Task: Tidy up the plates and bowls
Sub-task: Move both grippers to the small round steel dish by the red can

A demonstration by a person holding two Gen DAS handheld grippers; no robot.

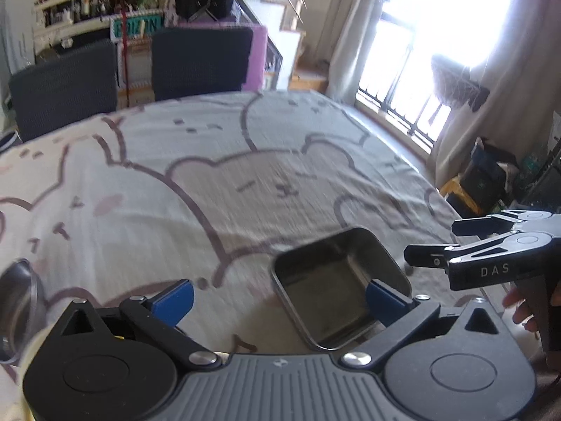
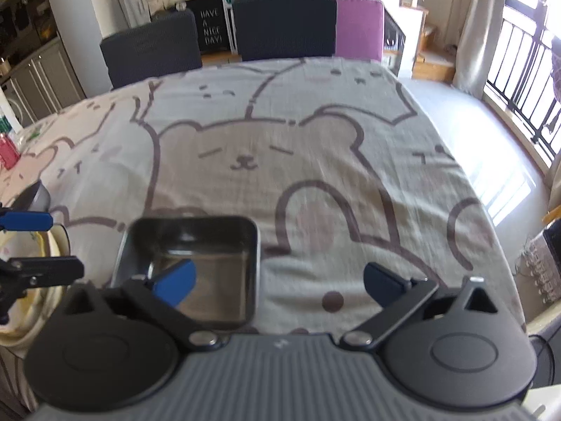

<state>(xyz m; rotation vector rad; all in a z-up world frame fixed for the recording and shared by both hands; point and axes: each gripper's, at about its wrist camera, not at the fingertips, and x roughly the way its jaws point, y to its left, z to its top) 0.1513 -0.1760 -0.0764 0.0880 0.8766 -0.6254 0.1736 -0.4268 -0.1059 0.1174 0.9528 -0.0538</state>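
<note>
A square metal dish [image 1: 326,291] with rounded corners rests empty on the bear-print tablecloth [image 1: 210,182]. My left gripper [image 1: 280,298] hangs open above its near-left side, the right blue fingertip [image 1: 385,296] over the dish's right rim without pressing it. In the right wrist view the same dish [image 2: 196,256] lies low left. My right gripper [image 2: 278,282] is open too, its left blue fingertip [image 2: 175,280] over the dish's inside and the other over bare cloth. Each gripper shows in the other's view: right gripper [image 1: 431,242], left gripper [image 2: 35,245].
A shiny bowl [image 1: 17,308] sits at the left edge of the table. A pale yellow-rimmed plate [image 2: 52,245] and a grey bowl [image 2: 33,194] lie left of the dish. Two dark chairs [image 2: 284,28] stand at the far side. The table's right edge drops toward the window.
</note>
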